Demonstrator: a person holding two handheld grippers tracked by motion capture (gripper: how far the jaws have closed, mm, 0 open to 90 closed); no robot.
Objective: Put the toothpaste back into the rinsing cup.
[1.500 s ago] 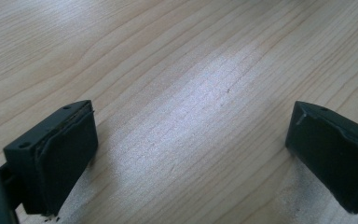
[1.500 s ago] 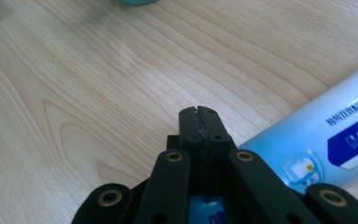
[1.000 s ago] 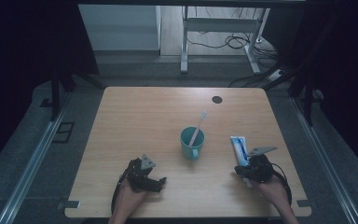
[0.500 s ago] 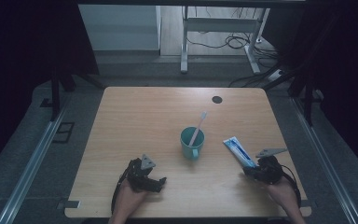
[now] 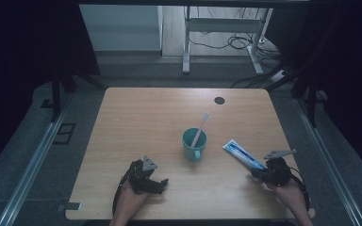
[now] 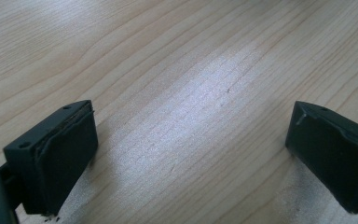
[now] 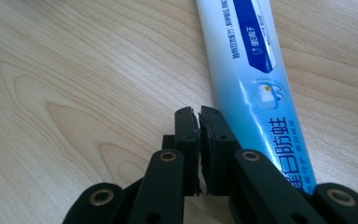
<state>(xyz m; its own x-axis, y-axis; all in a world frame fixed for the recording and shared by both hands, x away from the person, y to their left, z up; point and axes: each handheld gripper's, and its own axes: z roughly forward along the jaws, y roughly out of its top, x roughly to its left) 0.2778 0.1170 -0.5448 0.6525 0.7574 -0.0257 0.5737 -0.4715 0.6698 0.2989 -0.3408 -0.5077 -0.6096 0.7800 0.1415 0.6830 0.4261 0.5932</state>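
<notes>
On the near right part of the table [image 5: 136, 113], your right gripper [image 7: 199, 114] had its jaws pressed together with nothing between them, and the toothpaste tube [image 7: 254, 79] lay flat just beside them. The tube was cut off at the top edge of the right gripper view, and its cap end was hidden behind the gripper. Its blue label carried Chinese characters, too small to read surely. Your left gripper [image 6: 189, 140] rested with its jaws wide apart and empty. The teal cup [image 5: 194, 144] held a toothbrush [image 5: 201, 127].
</notes>
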